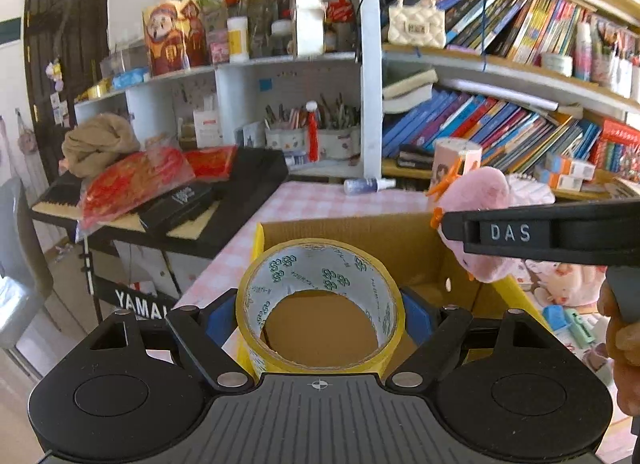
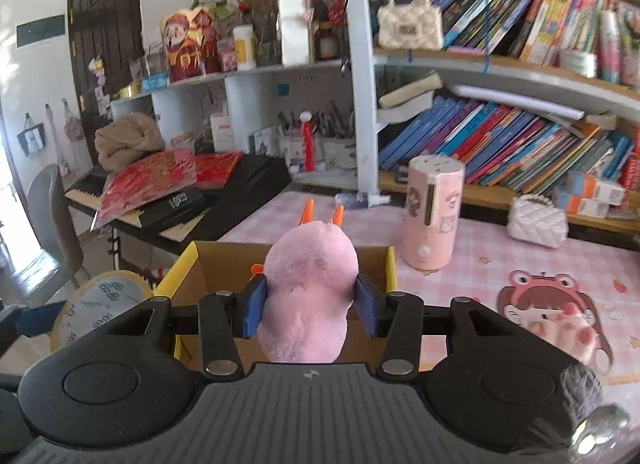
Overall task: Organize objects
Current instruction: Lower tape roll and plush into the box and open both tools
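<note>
1. Crowded bookshelves (image 2: 500, 136) back a pink checked table (image 2: 460, 284), with a keyboard (image 1: 224, 200) on a stand at 9 o'clock of the table.
2. On the table stands an open cardboard box (image 1: 400, 240) with yellow flaps, straight ahead at 12 o'clock of both cameras.
3. Left gripper (image 1: 320, 316) has its blue pads pressed on either side of a yellow tape roll (image 1: 320, 264), jaws spread wide to fit it; the roll hangs over the box's near edge.
4. Right gripper (image 2: 310, 300) is closed partway on a pink plush (image 2: 308, 284), pads squeezing its sides; orange bits stick out at the plush's 12 o'clock end.
5. From the left camera the plush sits at 2 o'clock, over the box's right side, with the right gripper's black arm crossing in front of it.
6. From the right camera the tape shows at 8 o'clock, beside the box's left flap.
7. Pink cylinder (image 2: 434, 212) stands on the table at 1 o'clock of the box; a white quilted bag (image 2: 538, 220) lies at 2 o'clock, near the shelf.
</note>
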Demonstrator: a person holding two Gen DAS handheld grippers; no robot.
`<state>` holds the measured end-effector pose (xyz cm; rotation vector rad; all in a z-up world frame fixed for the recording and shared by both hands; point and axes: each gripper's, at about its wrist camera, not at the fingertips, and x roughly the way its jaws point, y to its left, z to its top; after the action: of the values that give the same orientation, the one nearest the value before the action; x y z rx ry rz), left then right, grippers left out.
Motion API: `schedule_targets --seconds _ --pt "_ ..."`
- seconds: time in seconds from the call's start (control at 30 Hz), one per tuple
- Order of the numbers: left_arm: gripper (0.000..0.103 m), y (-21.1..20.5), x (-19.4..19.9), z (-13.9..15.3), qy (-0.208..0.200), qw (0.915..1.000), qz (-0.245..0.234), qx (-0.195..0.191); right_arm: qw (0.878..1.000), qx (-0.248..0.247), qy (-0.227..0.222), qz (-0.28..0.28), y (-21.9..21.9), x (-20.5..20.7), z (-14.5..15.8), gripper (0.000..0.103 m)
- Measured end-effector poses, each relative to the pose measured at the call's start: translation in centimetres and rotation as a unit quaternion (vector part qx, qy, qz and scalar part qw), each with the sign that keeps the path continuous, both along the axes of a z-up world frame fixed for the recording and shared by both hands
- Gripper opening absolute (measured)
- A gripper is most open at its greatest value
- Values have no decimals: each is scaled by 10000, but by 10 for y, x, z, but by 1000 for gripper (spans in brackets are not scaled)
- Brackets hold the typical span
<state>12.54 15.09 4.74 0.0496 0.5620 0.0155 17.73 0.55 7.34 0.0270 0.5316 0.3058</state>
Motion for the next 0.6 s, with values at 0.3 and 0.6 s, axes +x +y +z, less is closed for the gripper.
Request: schedule_targets --seconds 0.3,0.6 --pt "84 -11 33 -23 511 9986 89 125 9985 -100 418 335 3 42 -22 44" --pt "84 -16 47 -42 951 9954 138 14 9924 -287 860 827 11 66 -42 45"
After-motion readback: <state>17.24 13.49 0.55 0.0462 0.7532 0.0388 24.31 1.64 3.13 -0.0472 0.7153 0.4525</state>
